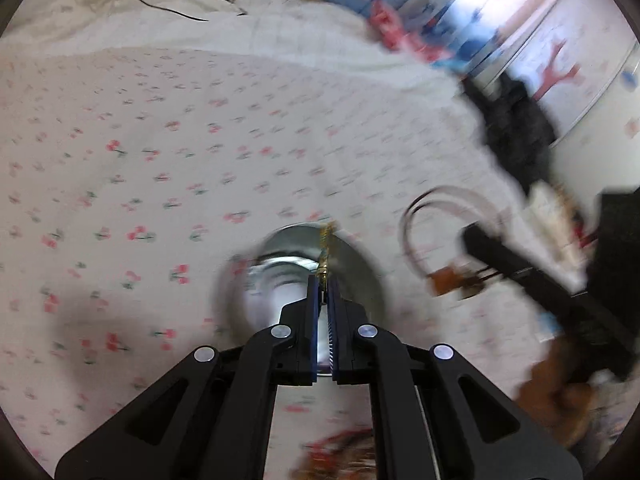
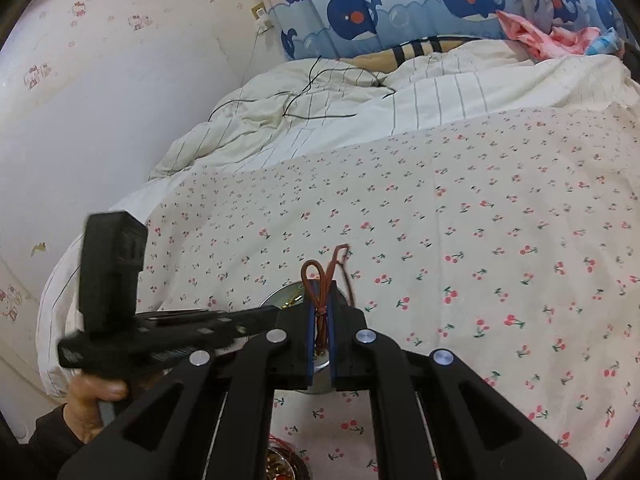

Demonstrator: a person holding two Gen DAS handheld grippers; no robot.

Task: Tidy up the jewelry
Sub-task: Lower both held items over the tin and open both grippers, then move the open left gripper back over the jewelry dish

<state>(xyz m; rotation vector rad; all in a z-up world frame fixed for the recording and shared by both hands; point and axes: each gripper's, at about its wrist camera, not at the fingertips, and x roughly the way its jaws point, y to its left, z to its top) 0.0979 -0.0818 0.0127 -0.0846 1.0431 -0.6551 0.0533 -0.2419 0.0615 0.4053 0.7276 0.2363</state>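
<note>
In the left wrist view my left gripper (image 1: 324,280) is shut on a thin gold chain (image 1: 325,240) that sticks out past its tips, right above a shiny steel bowl (image 1: 360,268) on the cherry-print bedsheet. The picture is blurred by motion. To the right, my right gripper (image 1: 476,240) carries a brown cord necklace (image 1: 444,280) with a pale loop. In the right wrist view my right gripper (image 2: 321,284) is shut on that brown cord (image 2: 320,276), whose loops poke up between the blue pads. The steel bowl (image 2: 280,294) lies just beyond, partly hidden.
A second dish with several jewelry pieces (image 2: 280,464) sits near the bottom edge. A rumpled striped quilt (image 2: 360,96) with a black cable lies at the back. A wall (image 2: 100,120) borders the bed on the left. A hand (image 2: 92,400) holds the left gripper's handle.
</note>
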